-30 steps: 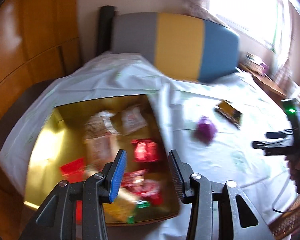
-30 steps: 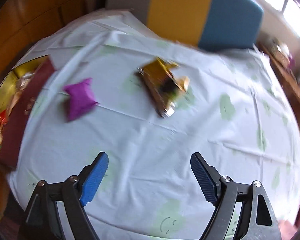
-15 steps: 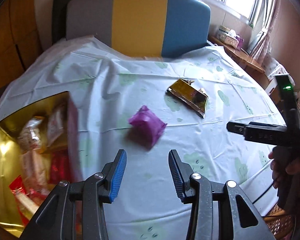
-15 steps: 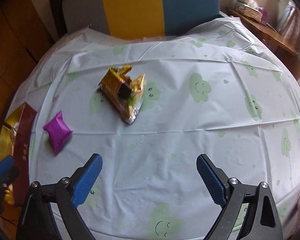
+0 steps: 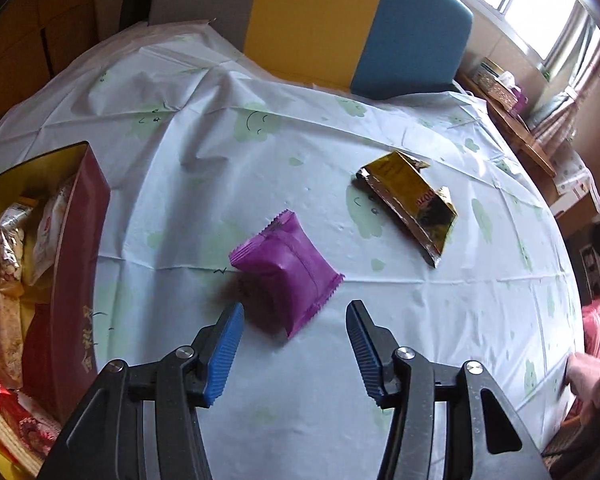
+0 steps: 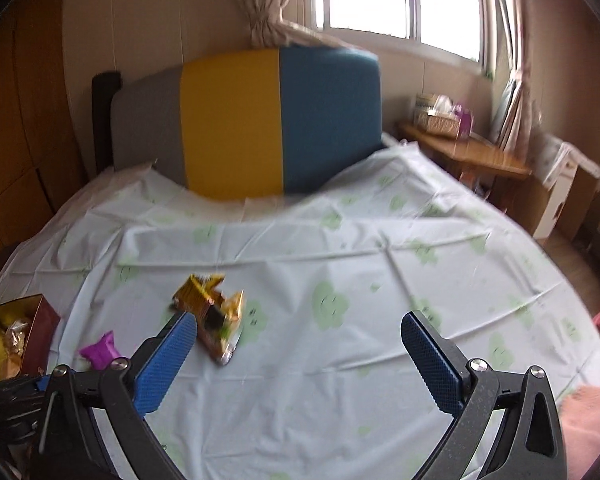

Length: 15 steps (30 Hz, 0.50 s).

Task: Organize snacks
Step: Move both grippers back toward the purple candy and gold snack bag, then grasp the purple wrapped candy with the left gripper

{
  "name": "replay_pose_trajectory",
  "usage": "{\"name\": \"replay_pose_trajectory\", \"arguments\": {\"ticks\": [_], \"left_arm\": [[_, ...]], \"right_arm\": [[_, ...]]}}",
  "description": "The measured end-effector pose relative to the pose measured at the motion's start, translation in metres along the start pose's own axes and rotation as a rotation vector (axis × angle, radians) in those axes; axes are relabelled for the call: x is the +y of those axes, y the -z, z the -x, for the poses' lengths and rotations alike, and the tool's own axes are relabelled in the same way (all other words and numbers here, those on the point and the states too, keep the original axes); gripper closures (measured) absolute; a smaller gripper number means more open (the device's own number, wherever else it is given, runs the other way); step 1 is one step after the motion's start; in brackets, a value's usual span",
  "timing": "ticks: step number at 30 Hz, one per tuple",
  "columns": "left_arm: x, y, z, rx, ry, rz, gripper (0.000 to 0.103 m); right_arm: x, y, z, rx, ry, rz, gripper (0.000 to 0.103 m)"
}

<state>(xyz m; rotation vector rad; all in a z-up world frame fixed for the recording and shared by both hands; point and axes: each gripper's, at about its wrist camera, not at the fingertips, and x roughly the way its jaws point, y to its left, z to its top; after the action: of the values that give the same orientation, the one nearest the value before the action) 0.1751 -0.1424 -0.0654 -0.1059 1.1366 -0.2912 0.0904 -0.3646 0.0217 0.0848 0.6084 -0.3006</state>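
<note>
A purple snack packet (image 5: 286, 270) lies on the white tablecloth, just ahead of my open, empty left gripper (image 5: 294, 320); it also shows in the right wrist view (image 6: 100, 350). A gold and black snack packet (image 5: 410, 204) lies farther right, seen too in the right wrist view (image 6: 212, 318). A gold-lined red box (image 5: 70, 264) holding several snacks stands at the left edge, and shows in the right wrist view (image 6: 36, 332). My right gripper (image 6: 300, 340) is open and empty above the cloth, to the right of both packets.
A grey, yellow and blue headboard (image 6: 252, 124) rises behind the cloth. A wooden side table (image 6: 472, 156) with a basket stands at the right by the window. Wooden panels line the left wall.
My left gripper swung right from over the box to the purple packet and moved closer to it. My right gripper pulled back and tilted up, so the packets sit lower left.
</note>
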Motion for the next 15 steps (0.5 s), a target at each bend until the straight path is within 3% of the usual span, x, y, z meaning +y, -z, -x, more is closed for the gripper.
{"name": "replay_pose_trajectory", "arguments": {"ticks": [2,8,15], "left_arm": [[0.001,-0.005,-0.008,0.004,-0.012,0.025,0.049],[-0.004,-0.017,-0.027,0.004,-0.043,0.050,0.049],[-0.018,-0.032,-0.043,-0.020,-0.094,-0.018,0.048]], "right_arm": [[-0.003,-0.001,0.006,-0.016,-0.027,-0.041,0.000],[-0.010,-0.001,-0.009,0.095,-0.092,-0.115,0.000],[-0.004,0.007,-0.008,0.117,-0.122,-0.088,0.000]]}}
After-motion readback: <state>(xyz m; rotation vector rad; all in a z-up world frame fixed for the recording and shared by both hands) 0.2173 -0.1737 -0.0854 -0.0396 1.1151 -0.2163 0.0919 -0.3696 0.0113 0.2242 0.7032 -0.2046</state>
